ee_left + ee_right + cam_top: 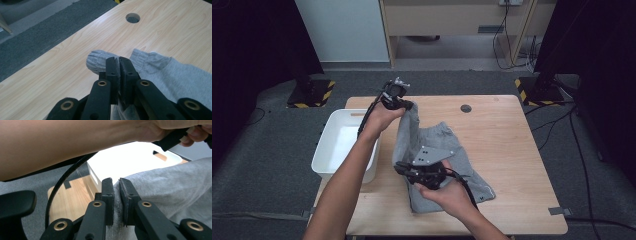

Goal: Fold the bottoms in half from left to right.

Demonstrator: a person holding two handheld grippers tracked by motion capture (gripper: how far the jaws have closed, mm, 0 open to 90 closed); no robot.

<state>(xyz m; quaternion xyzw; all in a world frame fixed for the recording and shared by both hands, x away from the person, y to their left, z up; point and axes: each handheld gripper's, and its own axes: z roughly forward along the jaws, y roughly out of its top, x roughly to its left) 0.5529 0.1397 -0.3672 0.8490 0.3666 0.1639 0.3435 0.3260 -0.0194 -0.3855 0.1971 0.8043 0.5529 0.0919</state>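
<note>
Wooden surface (507, 150) lay under my jaws, a white bin (343, 145) beside it. Grey shorts (437, 145) hung pinched between both: left gripper (119, 61) clamped the ribbed waistband, right gripper (115, 183) clamped a lower edge of the fabric.

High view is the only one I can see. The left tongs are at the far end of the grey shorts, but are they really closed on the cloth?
Observer: Yes. The left tongs pinch the grey shorts just behind the ribbed band.
Operator: And the right tongs?
Observer: The right tongs are also closed on the cloth, at an edge.
Operator: What lies beyond them?
Observer: The white bin, under the person's left forearm.
</note>
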